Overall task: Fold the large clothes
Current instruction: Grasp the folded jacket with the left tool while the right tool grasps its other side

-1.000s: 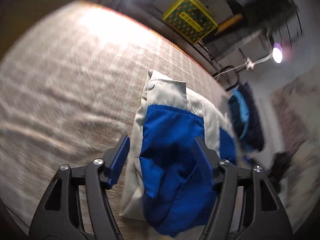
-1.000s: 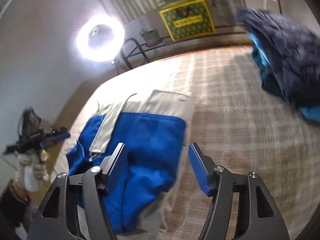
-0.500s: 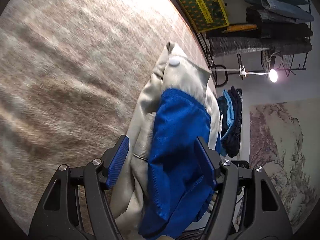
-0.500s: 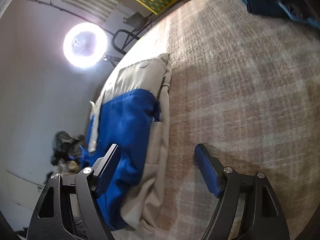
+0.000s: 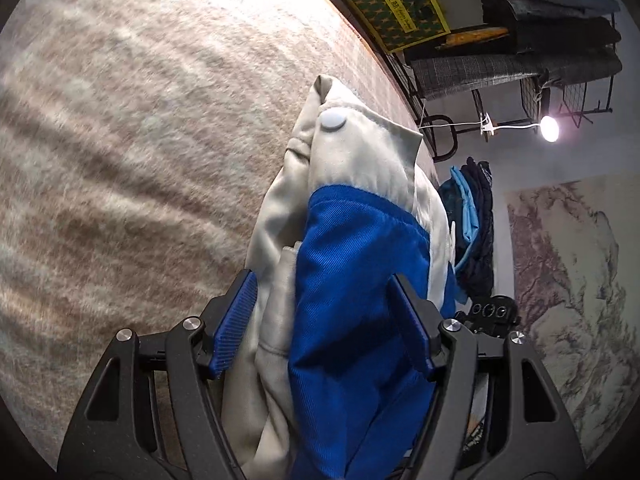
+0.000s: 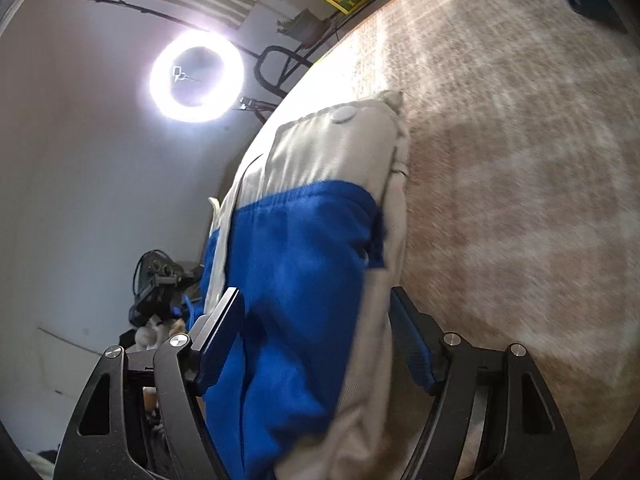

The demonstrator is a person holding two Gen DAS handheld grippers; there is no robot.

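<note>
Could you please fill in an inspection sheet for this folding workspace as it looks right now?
Surface: beige plaid cloth, bare around the garment.
Job's things: blue and beige jacket, partly folded, white snap button near its far end.
Clutter: dark blue clothes pile beyond the jacket.
Grippers: left gripper and right gripper both open, jacket fabric between the fingers; whether the pads touch it cannot be told.
Cables: thin white cord running to a small lamp.
Surroundings: ring light, yellow-framed green sign, rack of folded clothes, landscape wall hanging.
</note>
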